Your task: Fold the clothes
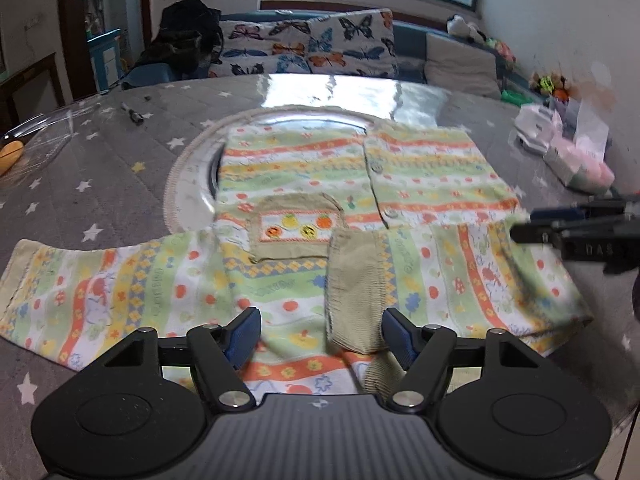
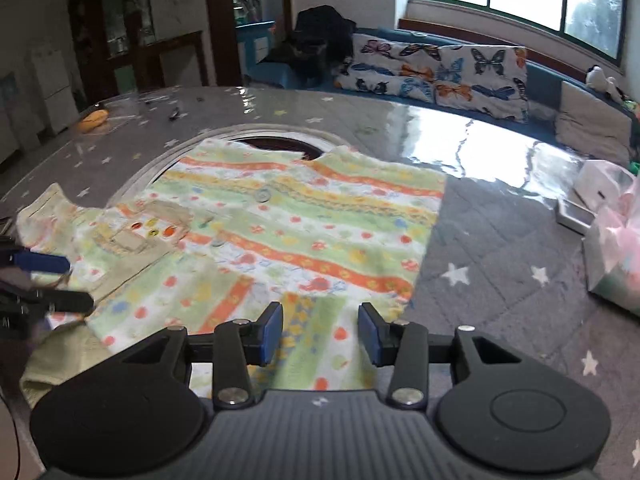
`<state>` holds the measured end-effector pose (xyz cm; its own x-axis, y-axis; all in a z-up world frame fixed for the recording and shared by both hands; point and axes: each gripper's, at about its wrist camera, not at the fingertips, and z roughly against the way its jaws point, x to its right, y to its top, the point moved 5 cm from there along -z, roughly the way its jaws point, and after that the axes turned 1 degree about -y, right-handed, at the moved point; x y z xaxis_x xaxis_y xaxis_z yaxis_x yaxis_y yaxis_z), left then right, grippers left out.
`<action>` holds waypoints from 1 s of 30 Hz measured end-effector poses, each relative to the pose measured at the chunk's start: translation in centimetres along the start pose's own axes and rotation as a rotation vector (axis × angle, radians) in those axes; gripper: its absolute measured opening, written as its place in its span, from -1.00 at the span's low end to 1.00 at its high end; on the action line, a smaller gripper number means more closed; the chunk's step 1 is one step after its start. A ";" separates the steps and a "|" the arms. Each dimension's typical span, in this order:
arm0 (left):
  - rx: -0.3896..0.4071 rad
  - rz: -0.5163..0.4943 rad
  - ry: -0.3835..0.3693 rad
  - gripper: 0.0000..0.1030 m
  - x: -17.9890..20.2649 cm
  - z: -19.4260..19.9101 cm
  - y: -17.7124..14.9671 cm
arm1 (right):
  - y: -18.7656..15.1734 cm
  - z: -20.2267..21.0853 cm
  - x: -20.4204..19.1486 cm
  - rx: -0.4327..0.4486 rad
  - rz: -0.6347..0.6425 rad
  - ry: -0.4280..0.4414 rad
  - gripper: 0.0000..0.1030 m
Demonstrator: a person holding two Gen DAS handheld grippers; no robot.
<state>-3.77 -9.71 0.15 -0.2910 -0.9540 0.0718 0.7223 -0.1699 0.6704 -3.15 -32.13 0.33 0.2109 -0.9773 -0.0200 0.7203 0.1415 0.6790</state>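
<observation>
Shirt (image 1: 304,184): small printed knit, lying flat on the starred table (image 1: 100,152), sleeves folded across; soft, light, likely slides on glossy cover
Hold: ribbed cuff (image 1: 354,292) or hem
Left gripper (image 1: 320,334): wide, empty
Right gripper (image 2: 320,334): wide, empty

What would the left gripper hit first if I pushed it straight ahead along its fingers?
Most likely the beige ribbed cuff folded across the patterned shirt; it lies between the open fingers of the left gripper, though depth is unclear.
</observation>
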 end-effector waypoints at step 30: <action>0.049 0.442 0.482 -0.30 -24.4 1.7 -1.7 | -0.6 1.0 -3.1 -0.011 0.045 0.044 -0.01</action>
<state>0.97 14.27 -1.49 0.3487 -0.9371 0.0163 0.6768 0.2638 0.6873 -4.87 -29.29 0.69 0.2724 -0.9619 -0.0219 0.7168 0.1877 0.6715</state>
